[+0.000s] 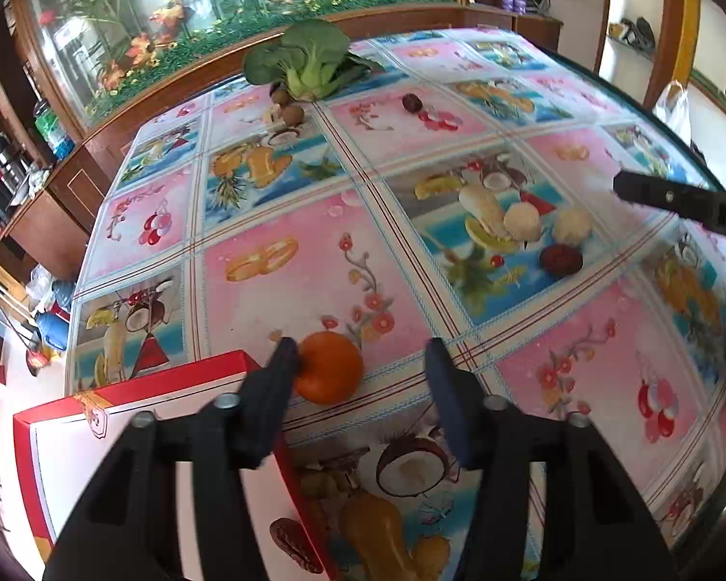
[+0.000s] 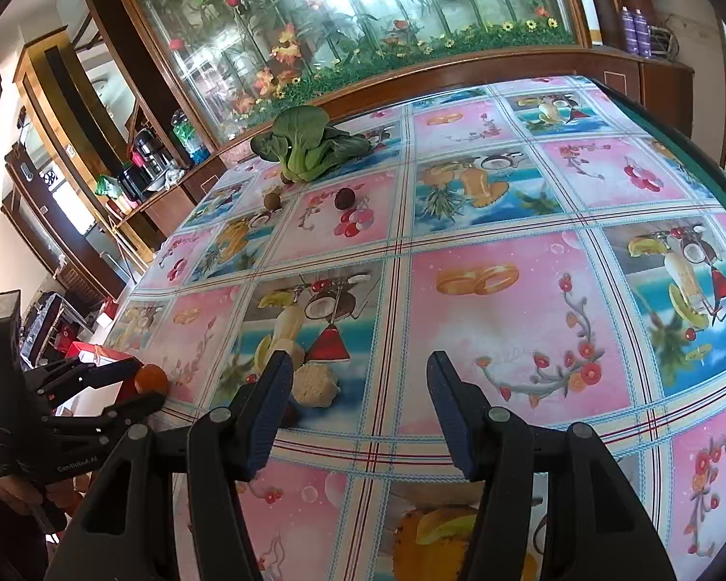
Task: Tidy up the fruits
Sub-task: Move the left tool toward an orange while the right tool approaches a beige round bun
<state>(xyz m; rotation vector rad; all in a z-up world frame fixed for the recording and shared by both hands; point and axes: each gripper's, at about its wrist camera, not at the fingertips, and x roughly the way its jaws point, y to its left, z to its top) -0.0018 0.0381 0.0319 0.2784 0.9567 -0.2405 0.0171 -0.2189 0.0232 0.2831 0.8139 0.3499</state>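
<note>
The left gripper (image 2: pixel 143 389) body carries small pale lettering that looks like "GenRobot.AI".

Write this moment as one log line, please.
left tongs: open, orange between fingers | right tongs: open, empty | red box: beside orange

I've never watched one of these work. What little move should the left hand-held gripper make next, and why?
Probably nudge left to centre on the orange fruit, then close. The left hand-held gripper is open, and the fruit lies against its left finger, beside the red box.
</note>
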